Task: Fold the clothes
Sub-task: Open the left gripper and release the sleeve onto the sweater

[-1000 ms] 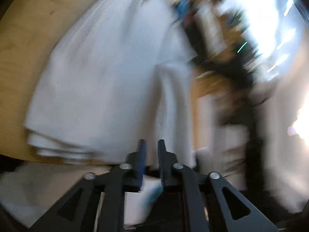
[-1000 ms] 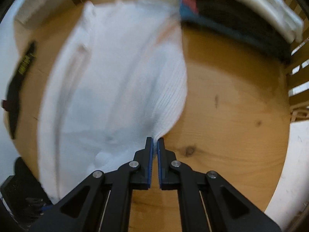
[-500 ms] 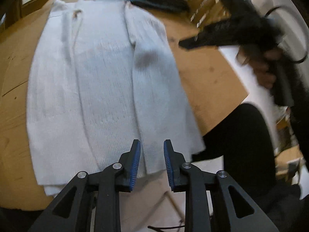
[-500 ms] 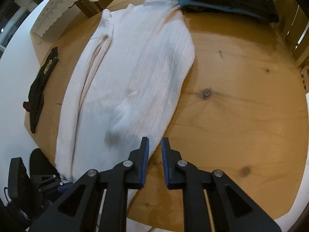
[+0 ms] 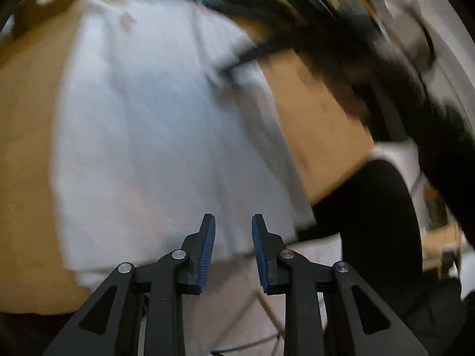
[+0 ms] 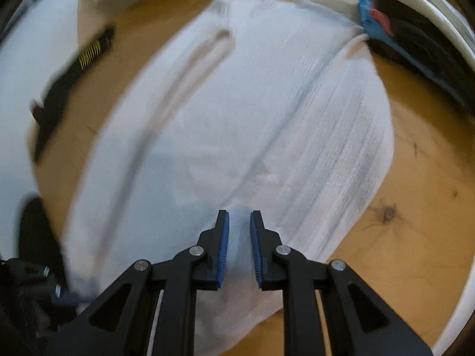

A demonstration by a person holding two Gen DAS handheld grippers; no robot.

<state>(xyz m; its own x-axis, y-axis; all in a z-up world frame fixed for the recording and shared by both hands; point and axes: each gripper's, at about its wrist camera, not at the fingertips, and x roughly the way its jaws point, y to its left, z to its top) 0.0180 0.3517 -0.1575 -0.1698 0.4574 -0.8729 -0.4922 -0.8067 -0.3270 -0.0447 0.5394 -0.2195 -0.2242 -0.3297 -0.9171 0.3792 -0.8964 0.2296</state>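
We held both claws low over the white sweater (image 6: 243,112) lying flat on the wooden surface (image 6: 415,195), the left claw (image 5: 233,247) at its hem and the right claw (image 6: 239,244) above its side, each with fingers apart and gripping nothing.

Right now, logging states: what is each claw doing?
Left claw: open, holding nothing.
Right claw: open over the white sweater, holding nothing.
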